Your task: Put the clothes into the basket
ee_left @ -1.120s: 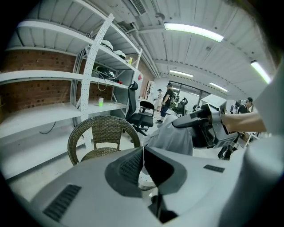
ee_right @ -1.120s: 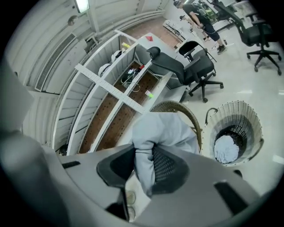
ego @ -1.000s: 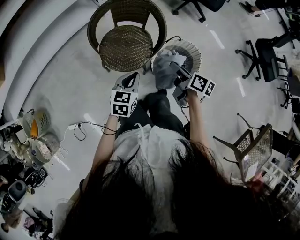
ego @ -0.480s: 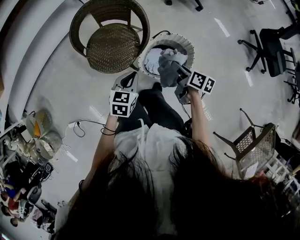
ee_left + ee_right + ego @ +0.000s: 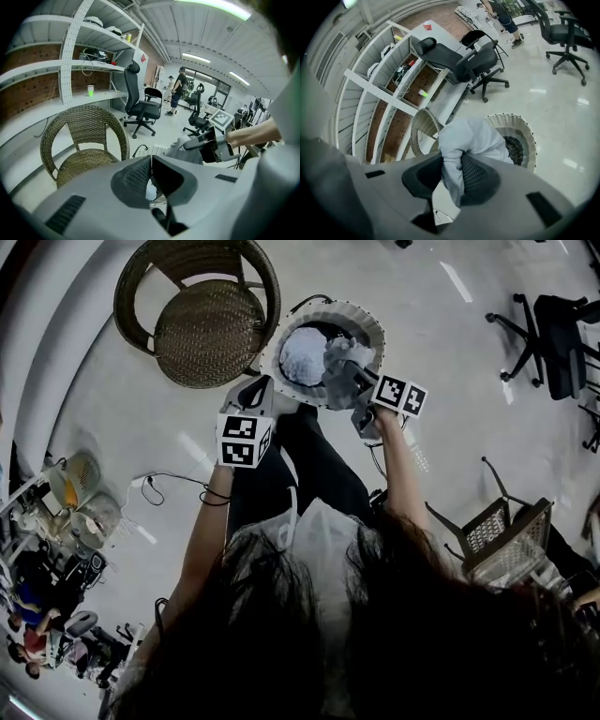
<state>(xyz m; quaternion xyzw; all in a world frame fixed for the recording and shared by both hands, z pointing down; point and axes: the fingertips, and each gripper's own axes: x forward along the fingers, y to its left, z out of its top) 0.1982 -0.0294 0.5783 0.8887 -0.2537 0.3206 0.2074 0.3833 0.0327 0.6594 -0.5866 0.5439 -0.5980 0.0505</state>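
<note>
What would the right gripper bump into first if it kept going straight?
Probably the basket: the right gripper, clamped on a grey cloth, points down at its opening, though depth is unclear.

Pale glossy floor (image 5: 122,418), brown wicker chair (image 5: 202,320) beside white shelving (image 5: 75,61) against a brick wall (image 5: 28,101), black office chairs (image 5: 140,105) on castors, ribbed ceiling (image 5: 187,33) with strip lights (image 5: 220,7), wire-mesh chair (image 5: 497,531) at the right, cable (image 5: 150,491) trailing on the floor
</note>
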